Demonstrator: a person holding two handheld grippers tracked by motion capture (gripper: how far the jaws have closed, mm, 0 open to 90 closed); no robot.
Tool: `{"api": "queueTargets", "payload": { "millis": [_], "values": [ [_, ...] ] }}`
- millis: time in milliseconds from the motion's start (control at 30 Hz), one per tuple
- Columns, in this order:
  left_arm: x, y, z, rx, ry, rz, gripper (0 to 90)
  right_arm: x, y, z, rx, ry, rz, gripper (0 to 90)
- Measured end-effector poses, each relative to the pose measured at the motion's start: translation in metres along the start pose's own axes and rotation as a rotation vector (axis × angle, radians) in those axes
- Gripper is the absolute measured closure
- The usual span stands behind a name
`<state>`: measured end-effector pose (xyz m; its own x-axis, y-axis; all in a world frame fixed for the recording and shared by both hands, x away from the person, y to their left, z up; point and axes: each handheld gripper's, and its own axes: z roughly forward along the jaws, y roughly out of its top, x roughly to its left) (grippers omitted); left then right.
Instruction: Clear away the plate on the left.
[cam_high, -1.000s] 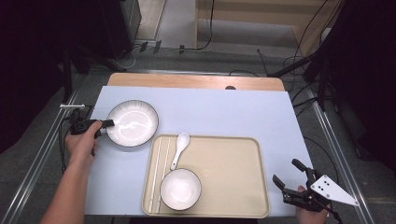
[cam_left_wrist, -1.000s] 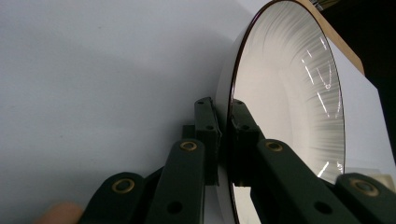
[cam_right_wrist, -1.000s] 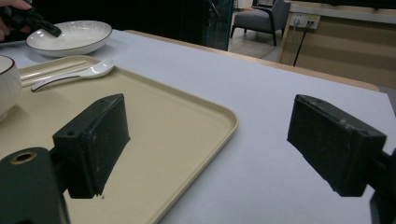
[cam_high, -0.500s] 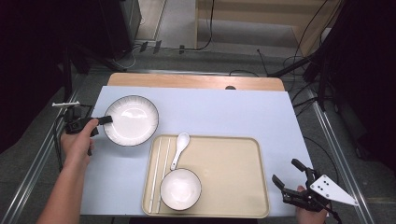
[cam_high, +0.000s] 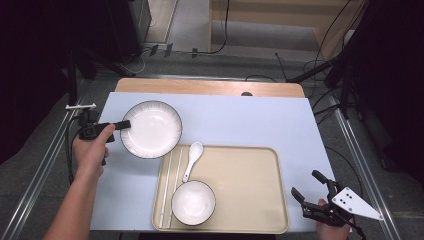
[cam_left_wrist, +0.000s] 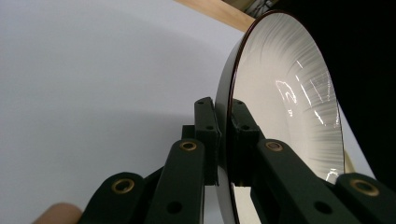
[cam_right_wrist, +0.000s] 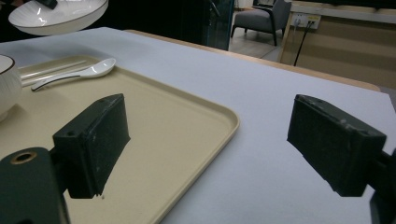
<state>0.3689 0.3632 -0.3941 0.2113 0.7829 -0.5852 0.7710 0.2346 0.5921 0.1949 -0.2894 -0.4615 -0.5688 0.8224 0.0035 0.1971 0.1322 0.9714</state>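
— So, where do we stand with the plate (cam_high: 151, 129)?

— We have it by its left rim: the left gripper (cam_high: 121, 125) is clamped on the edge, one jaw on top and one underneath, as the left gripper view shows with the dark rim (cam_left_wrist: 224, 135) pinched between both pads. The plate sits over the left part of the blue mat (cam_high: 240, 120), near its far-left corner, and from the right gripper view (cam_right_wrist: 56, 16) we judge it to be lifted off the surface rather than resting on it.

— Which way does it lie from our grip?

— It extends to the right of the jaws, toward the middle of the mat, with its near edge just over the far-left corner of the tray (cam_high: 260, 200). So any move onto the tray runs rightward and toward us.

— What is already on the tray?

— A small bowl (cam_high: 193, 202) at its near-left, a white spoon (cam_high: 192, 159) beyond the bowl, and chopsticks (cam_high: 169, 185) along the left edge. The right half is bare.

— And our other hand?

— The right gripper (cam_high: 306, 192) waits off the mat's near-right corner, jaws spread wide, holding nothing. The left is the nearer one by far, so we think the plate stays with it.
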Motion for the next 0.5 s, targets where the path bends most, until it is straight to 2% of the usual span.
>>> {"api": "queueTargets", "payload": {
  "millis": [100, 333, 500],
  "values": [
    [-0.009, -0.001, 0.004, 0.006, -0.009, 0.018, 85.0, 0.000, 0.000, -0.001, -0.002, 0.000, 0.002, 13.1],
    [-0.028, -0.003, 0.015, 0.016, -0.061, 0.036, 85.0, 0.000, 0.001, -0.001, -0.004, -0.002, 0.001, 13.1],
    [-0.040, -0.004, 0.023, 0.028, -0.072, 0.058, 84.9, 0.000, 0.001, -0.001, -0.003, -0.001, 0.002, 13.0]
  ]
}}
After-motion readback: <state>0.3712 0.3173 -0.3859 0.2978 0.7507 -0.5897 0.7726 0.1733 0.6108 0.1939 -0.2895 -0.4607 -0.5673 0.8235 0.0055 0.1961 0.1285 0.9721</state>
